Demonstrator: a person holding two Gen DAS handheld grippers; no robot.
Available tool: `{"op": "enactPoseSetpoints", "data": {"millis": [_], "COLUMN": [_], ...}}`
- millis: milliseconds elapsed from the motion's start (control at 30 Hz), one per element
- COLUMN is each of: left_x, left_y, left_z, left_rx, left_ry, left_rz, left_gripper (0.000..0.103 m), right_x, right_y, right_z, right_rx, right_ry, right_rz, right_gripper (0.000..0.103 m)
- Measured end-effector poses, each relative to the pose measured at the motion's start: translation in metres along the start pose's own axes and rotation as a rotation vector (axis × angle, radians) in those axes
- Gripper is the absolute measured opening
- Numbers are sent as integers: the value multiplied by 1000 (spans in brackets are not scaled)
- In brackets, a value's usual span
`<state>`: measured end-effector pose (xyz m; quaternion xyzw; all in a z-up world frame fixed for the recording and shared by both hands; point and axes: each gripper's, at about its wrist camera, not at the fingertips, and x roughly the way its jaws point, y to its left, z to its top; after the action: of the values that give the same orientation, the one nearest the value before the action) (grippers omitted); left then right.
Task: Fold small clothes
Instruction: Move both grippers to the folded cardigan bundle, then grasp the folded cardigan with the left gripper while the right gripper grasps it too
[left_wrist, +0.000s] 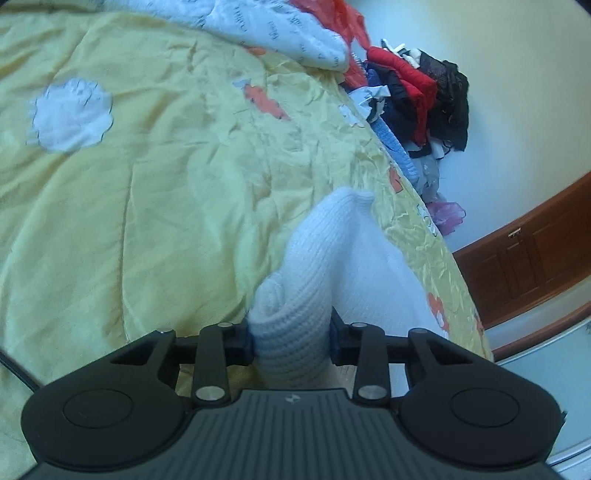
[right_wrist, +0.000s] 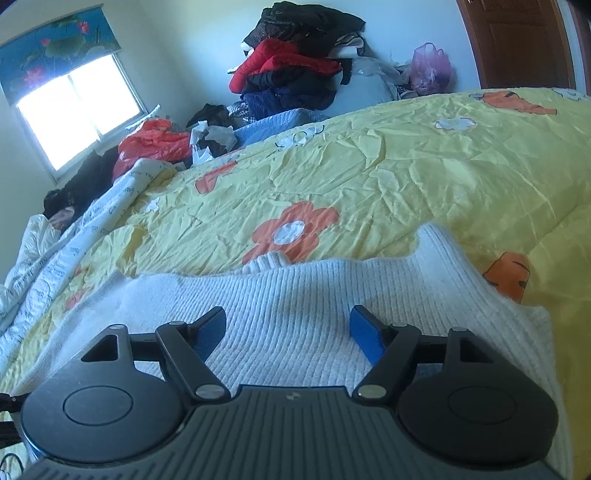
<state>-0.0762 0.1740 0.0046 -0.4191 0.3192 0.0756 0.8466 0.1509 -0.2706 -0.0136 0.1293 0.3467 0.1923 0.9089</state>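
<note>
White knitted sweater (right_wrist: 295, 306) is lying on the yellow quilt (right_wrist: 388, 177) of the bed, near the front edge, and it is covering the near part of the right wrist view. In the left wrist view one bunched part of the same sweater (left_wrist: 314, 280) is rising from the quilt (left_wrist: 129, 203) toward the camera, and the left gripper (left_wrist: 291, 339) is pinching this roll of ribbed fabric, with both pads pressing on its sides. The right gripper (right_wrist: 288, 332) is hanging just over the flat sweater with its jaws spread wide; its blue pads (right_wrist: 365, 338) are standing apart, and I cannot tell if the tips are touching the knit. The quilt is showing orange and white flowers (right_wrist: 291, 230) and many small wrinkles. On the far side of the bed a pile of clothes (right_wrist: 295, 66), red, black and dark blue, is leaning against the wall. To the left of it a red plastic bag (right_wrist: 155, 144) is lying near a window (right_wrist: 77, 110) with a flowered blind. A pink bag (right_wrist: 430, 70) is sitting to the right of the pile, near a brown wooden door (right_wrist: 517, 40).
</note>
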Motion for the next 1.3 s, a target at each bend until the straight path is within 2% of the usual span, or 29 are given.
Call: {"op": "enactPoseSetpoints", "data": {"millis": [100,133,233,300,400,433,533,700,833,867,900,967,1033,1167,1300], "left_x": [-12,-16,-23,-22,-20,-19,-18,-17,-15,-14,-13,-12,-13,-22,-32], "left_y": [-29,-39,-67,-83,-96,-99,-105,-110,-115,-116,-115,-116,-118,-132,-163], "left_z": [-9,-13,-27,-38,-53,-57,-67,-75,-80,-79,-78,-76,-76,-81,-95], "left_rx": [166,219,361,461,558,580,657,720,769,771,769,765,771,802,864], "left_ry": [-79,-102,-140,-159,-175,-180,-196,-208,-213,-211,-209,-206,-206,-216,-239], "left_rz": [18,16,-11,-2,7,12,39,59,75,77,78,80,78,37,-57], "left_gripper": [33,33,33,33,33,33,33,33,33,33,33,33,33,33,33], "right_x": [1,1,-2,2,23,32,65,108,126,127,128,127,122,99,58], "right_y": [23,32,82,123,176,190,231,280,319,324,330,333,327,297,244], "right_z": [12,18,33,41,46,45,43,40,17,13,8,0,1,27,66], "right_rx": [-2,6,-31,-66,-119,-144,-260,-435,-634,-673,-716,-799,-825,-759,-646], "right_ry": [71,101,196,270,401,447,539,655,707,705,705,681,661,618,557], "right_rz": [-90,-74,105,227,343,356,290,172,61,50,39,27,62,183,275], "right_gripper": [79,78,79,82,88,87,87,85,73,66,52,43,34,28,26]}}
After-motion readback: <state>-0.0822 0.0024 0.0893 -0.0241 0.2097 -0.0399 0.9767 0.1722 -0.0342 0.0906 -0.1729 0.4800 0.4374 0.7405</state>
